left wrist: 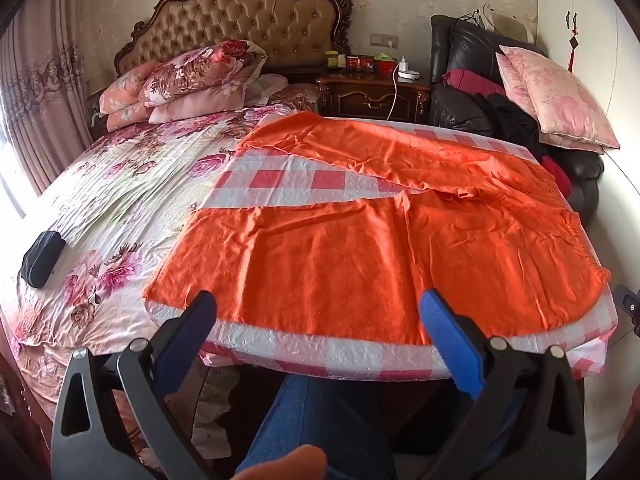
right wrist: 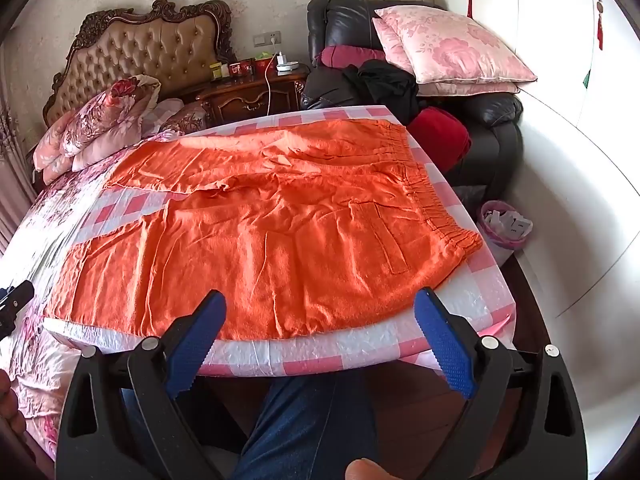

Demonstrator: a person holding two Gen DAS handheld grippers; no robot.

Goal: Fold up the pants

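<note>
Orange pants (left wrist: 360, 240) (right wrist: 260, 232) lie spread flat on a pink-and-white checked board (left wrist: 320, 350) (right wrist: 320, 354) set on the bed. Their elastic waistband (right wrist: 432, 196) is at the right; the two legs run off to the left and split apart there. My left gripper (left wrist: 320, 308) hangs open above the near hem of the closer leg, nothing between its blue pads. My right gripper (right wrist: 320, 304) is open too, over the near edge of the hip part beside a patch pocket (right wrist: 384, 240). Neither gripper touches the cloth.
A floral bed sheet (left wrist: 120, 200) lies left of the board, with a dark case (left wrist: 42, 258) on it and folded quilts (left wrist: 192, 76) by the headboard. A black armchair (right wrist: 492, 136) with pink pillows stands at the right, a small bin (right wrist: 506, 224) below it. A person's jeans-clad leg (left wrist: 320, 420) is under the board's near edge.
</note>
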